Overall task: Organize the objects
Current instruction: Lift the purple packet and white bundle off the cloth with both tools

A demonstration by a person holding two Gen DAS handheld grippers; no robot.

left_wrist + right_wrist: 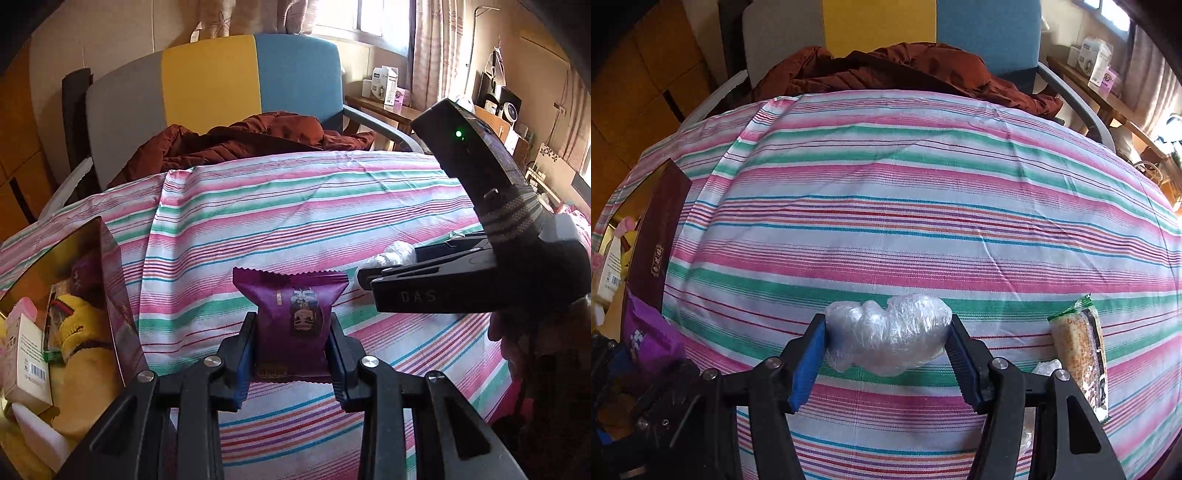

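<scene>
- Where the striped cloth (923,206) meets its left edge, one dark maroon box (659,236) stands open; inside, left wrist view: one pale carton with a barcode (27,354), one yellow knitted item (79,332), one pink item behind them, too hidden to identify.
- Left gripper (293,332): both fingers pinch one purple snack packet (295,306) by its sides; packet upright, crimped top edge up, held above the cloth just right of the box.
- Same packet shows once in the right wrist view, at the lower left beside the box wall.
- Right gripper (888,350): fingers pressed against the two ends of one crumpled clear plastic bundle (890,336); contents not legible, possibly only film.
- In the left wrist view the right gripper enters from the right, bundle at its tips, near the purple packet but apart from it.
- One long snack bar in clear wrap with a green end (1080,350) lies on the cloth just right of the right gripper.
- One small scrap of clear plastic (1045,367) touches the bar's left side, mostly hidden by the finger.
- Count on or over the cloth: 1 box, 1 purple packet, 1 plastic bundle, 1 bar, 1 scrap.
- Beyond the far edge: one rust-brown jacket (894,70) on one grey, yellow and blue chair (221,81).
</scene>
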